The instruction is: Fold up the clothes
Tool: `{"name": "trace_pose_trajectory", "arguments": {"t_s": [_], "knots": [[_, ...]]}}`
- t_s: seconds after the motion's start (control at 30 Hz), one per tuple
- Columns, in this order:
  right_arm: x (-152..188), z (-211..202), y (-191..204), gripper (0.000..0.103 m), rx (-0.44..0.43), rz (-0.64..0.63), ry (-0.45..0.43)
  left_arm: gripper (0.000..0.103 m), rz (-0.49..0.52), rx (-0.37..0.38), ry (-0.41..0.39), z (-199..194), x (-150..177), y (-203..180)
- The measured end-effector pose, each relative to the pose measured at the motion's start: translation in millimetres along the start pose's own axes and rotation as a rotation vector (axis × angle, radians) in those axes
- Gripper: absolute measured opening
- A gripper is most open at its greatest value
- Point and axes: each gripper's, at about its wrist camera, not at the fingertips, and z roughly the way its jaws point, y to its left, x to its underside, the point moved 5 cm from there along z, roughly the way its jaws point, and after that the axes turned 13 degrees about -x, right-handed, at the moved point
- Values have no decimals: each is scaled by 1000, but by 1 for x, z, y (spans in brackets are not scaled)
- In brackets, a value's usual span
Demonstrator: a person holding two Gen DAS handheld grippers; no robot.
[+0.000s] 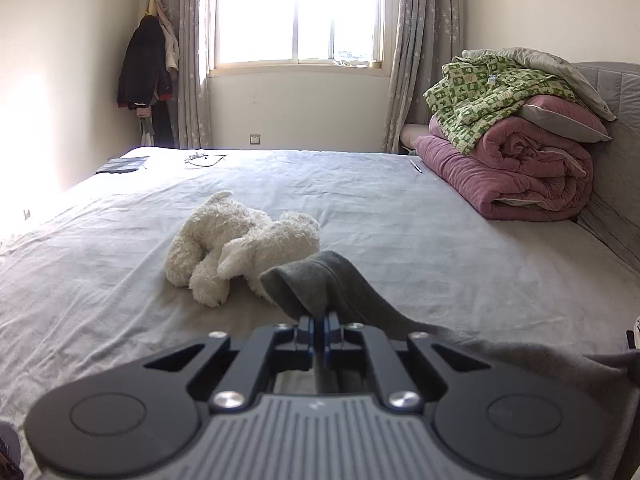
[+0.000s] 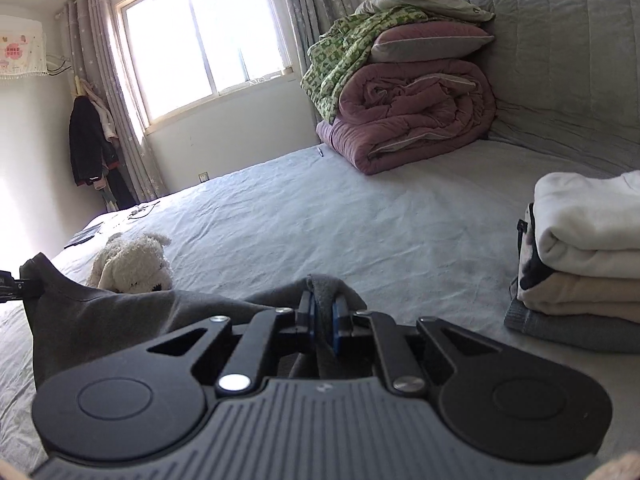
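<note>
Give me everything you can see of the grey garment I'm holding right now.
The grey garment looks like soft, matte knit cloth, plain dark grey. Both grippers hold it: the left gripper has its jaws shut on one bunched edge, the right gripper on another. The cloth sags slack between them, partly lifted, its lower part draping on the bed sheet. It hangs in front of the white plush toy; contact with it is unclear.

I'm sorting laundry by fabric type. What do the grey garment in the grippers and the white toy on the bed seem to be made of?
Grey garment: looks like soft matte knit, perhaps cotton jersey; it drapes limply without shine. White toy: fluffy curly plush, likely synthetic pile; the fibre cannot be confirmed.
</note>
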Motion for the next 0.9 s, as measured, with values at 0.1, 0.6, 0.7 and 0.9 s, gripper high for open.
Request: {"name": "trace_pose_trajectory", "arguments": {"t_s": [0.1, 0.6, 0.7, 0.9], "knots": [[-16, 25, -1, 10, 6, -59, -42, 4, 19, -54, -25, 27, -7, -6], [28, 137, -22, 14, 80, -221, 14, 7, -17, -77, -27, 121, 29, -39], [39, 140, -24, 18, 72, -196, 44, 29, -21, -48, -4, 124, 40, -38], [42, 120, -20, 49, 44, -147, 71, 51, -42, 4, 83, 116, 65, -29]]}}
